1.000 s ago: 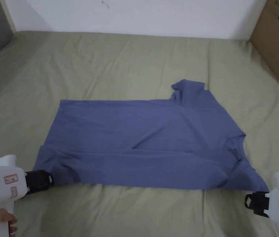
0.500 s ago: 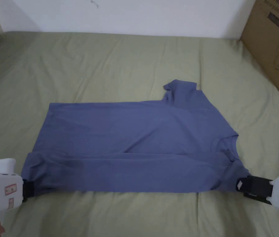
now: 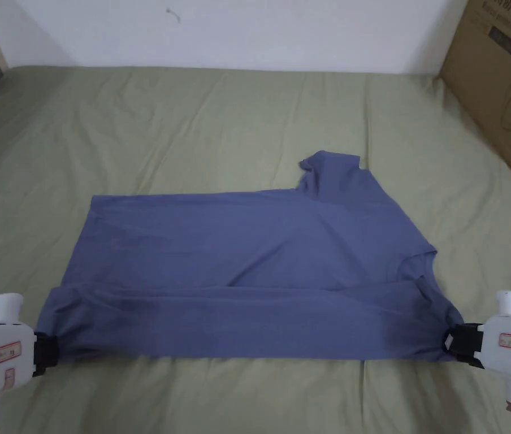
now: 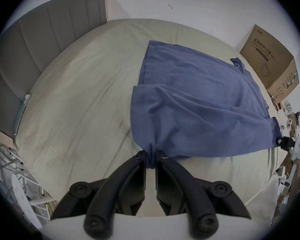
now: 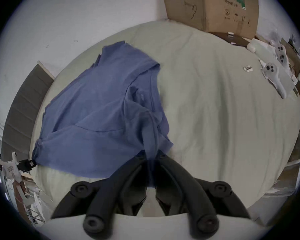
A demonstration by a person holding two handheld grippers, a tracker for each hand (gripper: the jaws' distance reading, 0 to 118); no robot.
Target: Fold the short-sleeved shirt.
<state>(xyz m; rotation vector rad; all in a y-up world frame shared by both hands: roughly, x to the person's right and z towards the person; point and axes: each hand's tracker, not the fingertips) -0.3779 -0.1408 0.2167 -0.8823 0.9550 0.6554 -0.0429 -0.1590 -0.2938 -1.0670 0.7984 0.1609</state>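
A blue short-sleeved shirt (image 3: 248, 265) lies spread sideways on the green bed sheet (image 3: 192, 124), hem to the left and collar to the right. One sleeve (image 3: 333, 169) sticks out at the far side. Its near long edge is folded over as a band (image 3: 237, 322). My left gripper (image 3: 48, 353) is shut on the shirt's near left hem corner; the cloth bunches between its jaws (image 4: 150, 159). My right gripper (image 3: 455, 344) is shut on the near right shoulder corner, with fabric pinched in its jaws (image 5: 150, 155). The band is pulled fairly taut between them.
A large cardboard box (image 3: 497, 79) stands at the bed's far right corner. A grey headboard (image 4: 33, 56) borders the left side. White controllers (image 5: 274, 70) lie on the sheet far right. The white wall (image 3: 248, 28) runs behind the bed.
Both grippers moved in from beside the shirt and shut on its near corners, left on the hem, right on the shoulder. The near edge now stretches straighter between them. The camera shifted slightly.
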